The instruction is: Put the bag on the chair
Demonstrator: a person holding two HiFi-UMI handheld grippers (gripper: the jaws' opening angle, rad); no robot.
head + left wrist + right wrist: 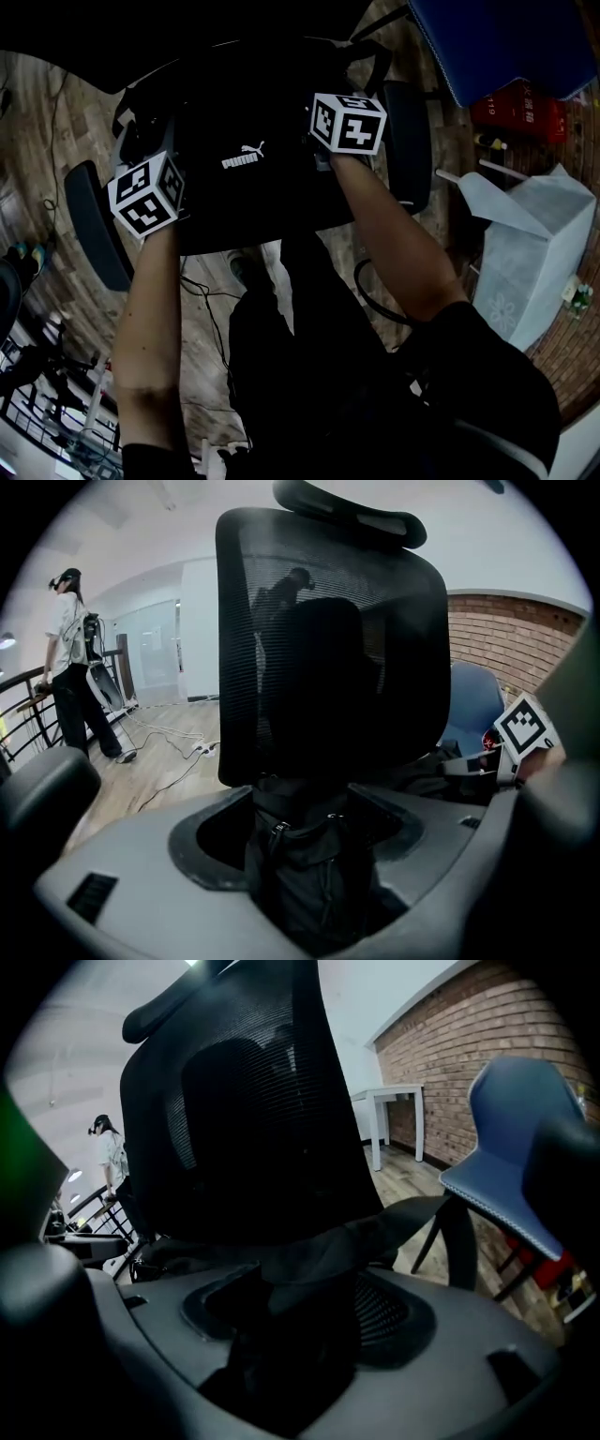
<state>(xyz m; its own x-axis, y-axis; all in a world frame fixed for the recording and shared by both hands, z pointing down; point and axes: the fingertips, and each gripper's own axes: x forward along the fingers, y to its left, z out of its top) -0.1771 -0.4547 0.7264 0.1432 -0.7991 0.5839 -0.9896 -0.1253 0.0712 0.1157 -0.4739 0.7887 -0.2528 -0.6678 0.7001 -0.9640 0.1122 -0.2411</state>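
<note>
Sitting on the chair, the bag is let go; our left gripper and right gripper have jaws wide apart.

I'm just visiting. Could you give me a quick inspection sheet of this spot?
Surface: wood floor under a black office chair.
Job's things: black bag lies on the chair seat.
Clutter: white sack, red box, blue chair on the right.
Grippers: left gripper and right gripper both open, bag fabric between their jaws.
Cables: thin cables trail across the floor.
Surroundings: brick wall, white table, a person by a railing.
</note>
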